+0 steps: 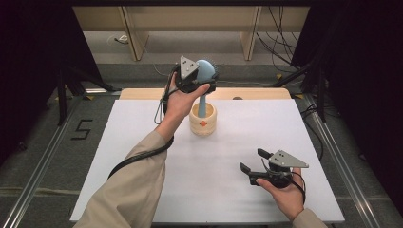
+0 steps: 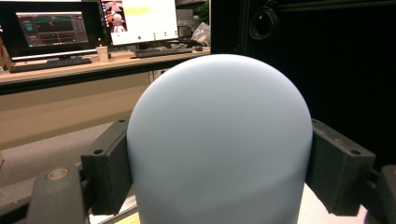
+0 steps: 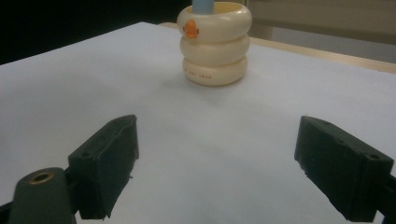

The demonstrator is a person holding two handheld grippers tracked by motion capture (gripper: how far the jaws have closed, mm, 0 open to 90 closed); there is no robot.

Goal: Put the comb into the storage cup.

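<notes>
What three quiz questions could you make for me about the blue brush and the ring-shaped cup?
1. True or false: the left tool is closed on the round head of the blue brush.
2. Where does the brush's handle go? A) into the cream ribbed cup B) flat on the white table C) into the right tool
3. Fill in: the right tool's jaws are ____ with nothing between them.

Key
1. True: both pads press the head's sides.
2. A: the handle stands inside the cup.
3. Open: it is held over the bare table, apart from the cup.
</notes>
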